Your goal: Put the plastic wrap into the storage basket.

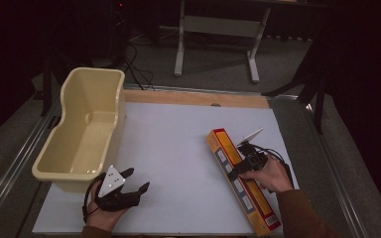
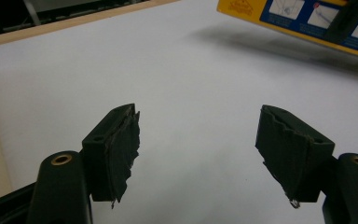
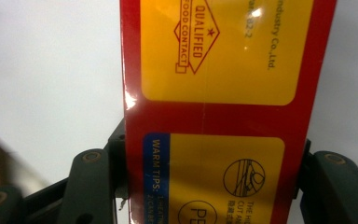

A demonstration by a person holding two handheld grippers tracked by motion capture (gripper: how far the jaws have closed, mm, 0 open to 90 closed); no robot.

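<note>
While the right tongs (image 1: 243, 163) clamp across the long yellow-red box (image 1: 240, 181), jaws pressed on both its edges, the box lies flat on the white worktop (image 1: 178, 148) at 4 o'clock. Left tongs (image 1: 129, 186) at 7 o'clock sit wide apart, holding nothing. Cream tub (image 1: 87, 129) at 9 o'clock, well apart from the box; bare worktop between.

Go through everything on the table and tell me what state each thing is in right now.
Long yellow and red box: lying on the white table, clamped across its width.
Right tool: shut on the box.
Left tool: open, holding nothing.
Cream plastic tub: upright at the table's left edge, nothing inside.
</note>
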